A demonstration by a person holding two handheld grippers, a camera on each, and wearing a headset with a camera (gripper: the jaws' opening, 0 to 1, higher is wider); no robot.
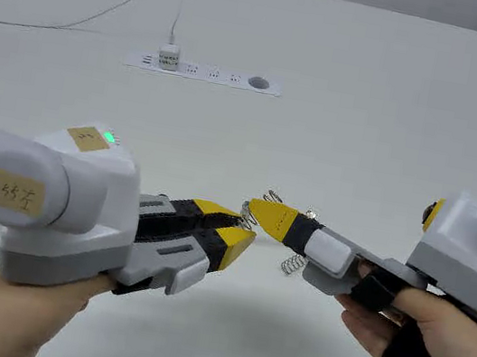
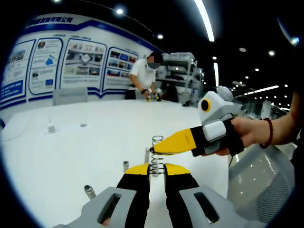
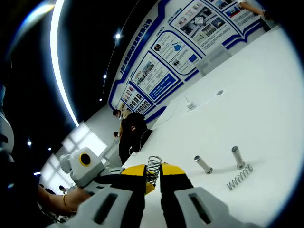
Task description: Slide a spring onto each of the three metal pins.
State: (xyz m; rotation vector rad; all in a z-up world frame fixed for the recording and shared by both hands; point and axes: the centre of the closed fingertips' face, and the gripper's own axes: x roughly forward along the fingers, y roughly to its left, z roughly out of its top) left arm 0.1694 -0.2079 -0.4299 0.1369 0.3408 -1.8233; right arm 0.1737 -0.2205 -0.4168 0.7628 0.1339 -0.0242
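Stretching wide and white on every side, the worktop is leaving plenty of bare room around the work. Its far edge is running along the top of the head view, and a power strip with a white plug is sitting well beyond the tongs. The left tongs are pointing in from the left in the left hand. The right tongs are pointing in from the right in the right hand. Both are being held roughly level, meeting tip to tip low over the surface. Each pair is pinching nearly together on the same spring, which is hanging in the air between them. A loose spring is lying on the worktop just beneath the right tongs. In the left gripper view, three metal pins are standing upright on the surface near the left tongs' tips
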